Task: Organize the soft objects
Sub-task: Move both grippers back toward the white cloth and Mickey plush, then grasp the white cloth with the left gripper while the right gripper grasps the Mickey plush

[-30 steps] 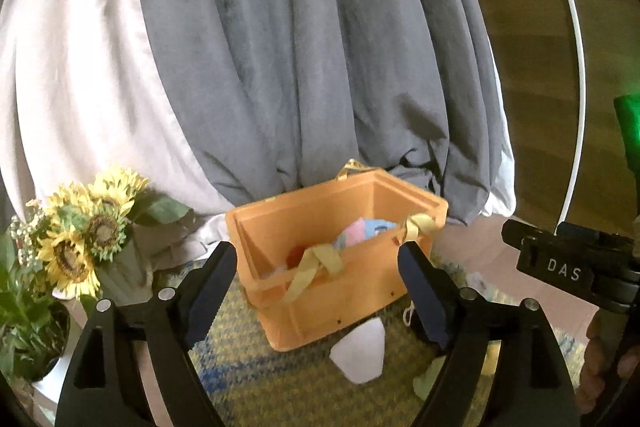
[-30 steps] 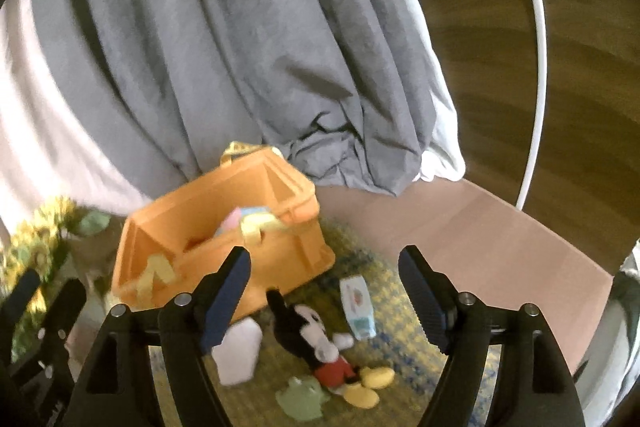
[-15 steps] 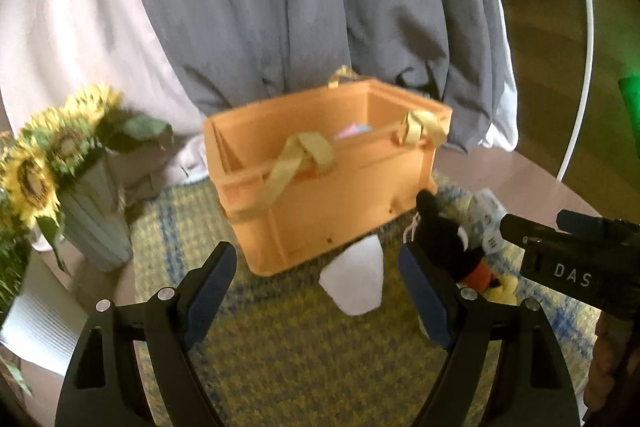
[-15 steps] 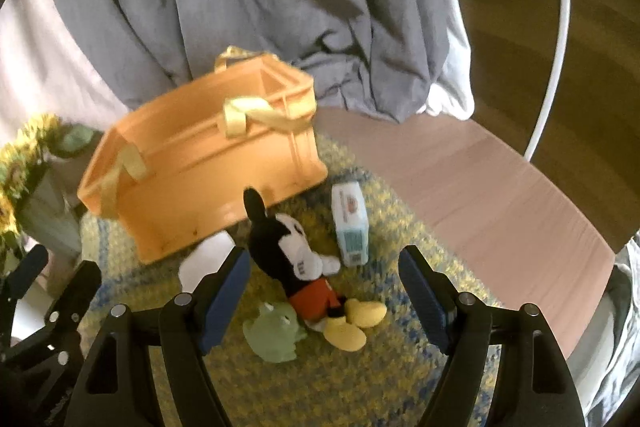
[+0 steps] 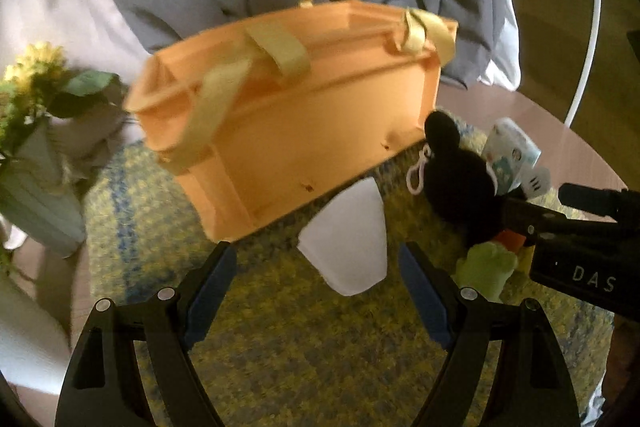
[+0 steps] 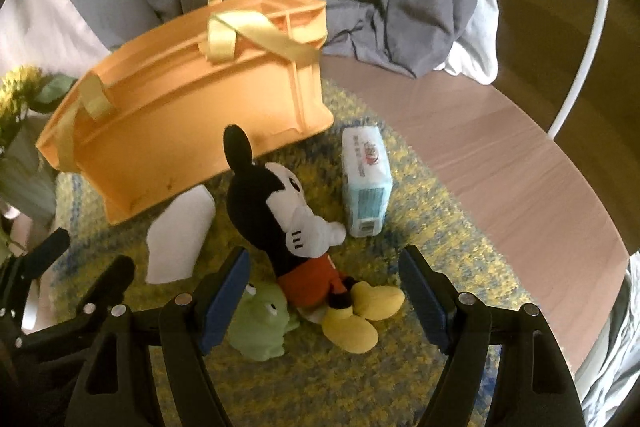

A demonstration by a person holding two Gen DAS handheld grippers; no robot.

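While both sets of fingers hang released, the right gripper [image 6: 324, 295] straddles the mouse plush [image 6: 280, 211] and green toy [image 6: 260, 323] at lower centre; the left gripper [image 5: 316, 291] faces the white pouch [image 5: 348, 239]. Beyond, tissue pack [image 6: 366, 179] lies outside the orange crate [image 6: 192, 115]: four items left.

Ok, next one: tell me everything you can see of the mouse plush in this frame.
The mouse plush lies on its back on the yellow-blue rug, head toward the orange basket, feet toward the camera. It looks like soft fabric: black head with round ears, white face and gloved hands, red shorts, big yellow shoes. A white clip loop hangs by its ear in the left view. A green frog toy sits against its hip; a tissue pack lies beside it. It sits between the open fingers of the right gripper, which do not touch it.
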